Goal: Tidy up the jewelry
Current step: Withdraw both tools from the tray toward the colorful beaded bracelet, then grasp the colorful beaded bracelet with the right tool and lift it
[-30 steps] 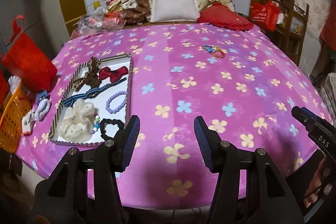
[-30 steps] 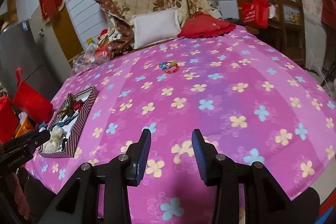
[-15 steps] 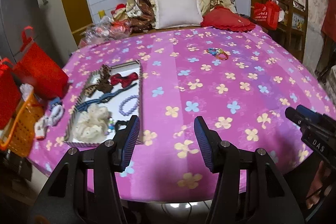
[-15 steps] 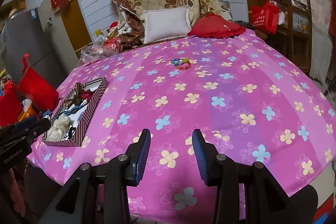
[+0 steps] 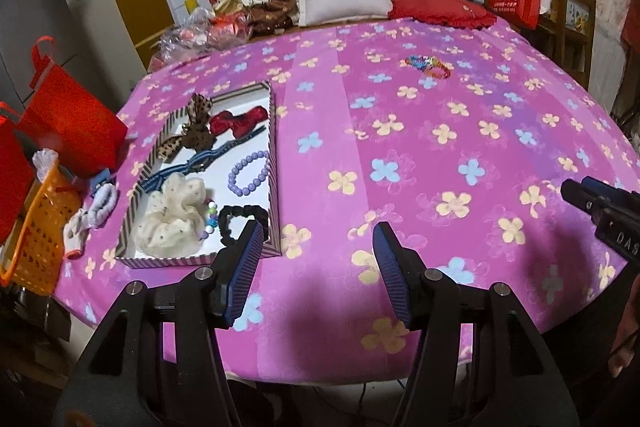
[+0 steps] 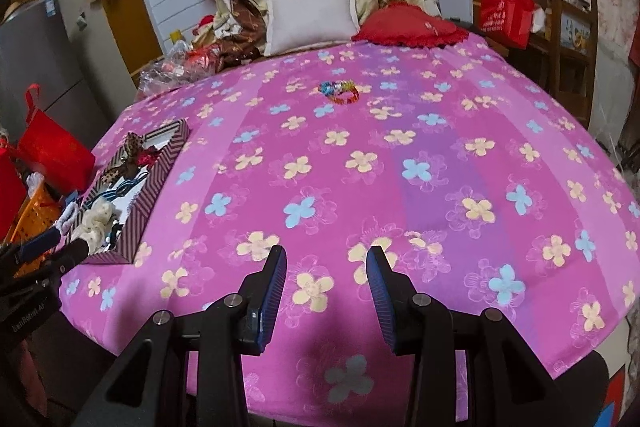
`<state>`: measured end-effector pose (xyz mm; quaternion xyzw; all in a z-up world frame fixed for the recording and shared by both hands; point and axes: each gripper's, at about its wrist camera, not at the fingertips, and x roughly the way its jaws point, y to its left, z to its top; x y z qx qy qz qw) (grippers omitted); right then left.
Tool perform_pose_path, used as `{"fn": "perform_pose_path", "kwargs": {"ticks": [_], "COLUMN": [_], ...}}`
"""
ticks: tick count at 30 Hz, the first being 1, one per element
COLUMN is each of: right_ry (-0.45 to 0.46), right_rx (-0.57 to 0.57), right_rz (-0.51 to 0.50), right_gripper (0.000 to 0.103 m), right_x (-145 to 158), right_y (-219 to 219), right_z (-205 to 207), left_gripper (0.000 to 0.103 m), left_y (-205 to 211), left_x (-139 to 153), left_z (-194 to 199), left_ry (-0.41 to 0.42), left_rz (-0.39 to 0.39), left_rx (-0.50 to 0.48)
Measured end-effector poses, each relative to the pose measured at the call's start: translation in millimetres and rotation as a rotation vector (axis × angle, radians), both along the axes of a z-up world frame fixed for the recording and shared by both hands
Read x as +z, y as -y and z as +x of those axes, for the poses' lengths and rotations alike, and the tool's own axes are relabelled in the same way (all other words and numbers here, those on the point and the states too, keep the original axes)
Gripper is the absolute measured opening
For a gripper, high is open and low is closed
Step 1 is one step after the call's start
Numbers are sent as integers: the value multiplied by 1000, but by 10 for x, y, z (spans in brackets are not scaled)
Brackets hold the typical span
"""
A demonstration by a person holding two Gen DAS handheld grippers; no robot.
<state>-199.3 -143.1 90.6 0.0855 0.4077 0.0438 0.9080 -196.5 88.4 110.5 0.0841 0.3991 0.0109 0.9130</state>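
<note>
Bracelets (image 5: 428,66) were the loose bit here, a rainbow-coloured pair sitting alone far out on the pink flowered counter (image 5: 400,163), well apart from the striped tray (image 5: 272,163) over at the left edge.

Left wrist view looked right down into that tray, so you could actually see the contents: a leopard bow (image 5: 192,131), a red bow (image 5: 236,121), a blue striped band (image 5: 200,163), a purple bead bracelet (image 5: 250,173), a cream scrunchie (image 5: 172,217) and a black scrunchie (image 5: 240,219), plus a few small coloured beads between the two scrunchies. Left tool (image 5: 316,267) hung over the counter's near edge, just beside the tray's near right corner, jaws apart and opening with nothing between them. The right tool poked in at that view's far right edge.

Right wrist view only caught the tray (image 6: 152,183) side-on, so mostly the striped wall and a bit of the cream scrunchie (image 6: 96,217) and leopard bow (image 6: 128,155) showed; the bead bracelet wasn't visible there. It did put the bracelets (image 6: 339,91) nearly straight ahead. Right tool (image 6: 326,287) was also spread, holding nothing, above the near part of the counter. The left tool showed at the lower left.

Off the counter's left side the left view showed an orange basket (image 5: 36,227) and a red bag (image 5: 72,123).
</note>
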Motion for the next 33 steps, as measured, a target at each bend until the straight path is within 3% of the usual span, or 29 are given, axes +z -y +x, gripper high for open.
{"fn": "perform_pose_path", "kwargs": {"ticks": [9,19,23,27,33], "right_ry": [-67,-58,-66,-107,-168], "right_rx": [-26,-20,-42,-68,-75], "right_rz": [6,-64,-111,-107,-123], "right_gripper": [40,40,40,39,39], "right_x": [-217,-181,-203,-276,-502], "right_y": [98,59,98,149,84], "right_z": [537,1441,2083,2813,3624], "left_gripper": [57,57,57,57,57], "left_y": [-21,102,61,93,52], "left_x": [-318,-521,-606,-706,-811], "left_z": [521,1343,1442,1410,1456], "left_ry": [-73,-92,-92,-86,-126], "left_rz": [-31,-91,-166,-149,-185], "left_rx": [-7,-37,-57,-95,-101]}}
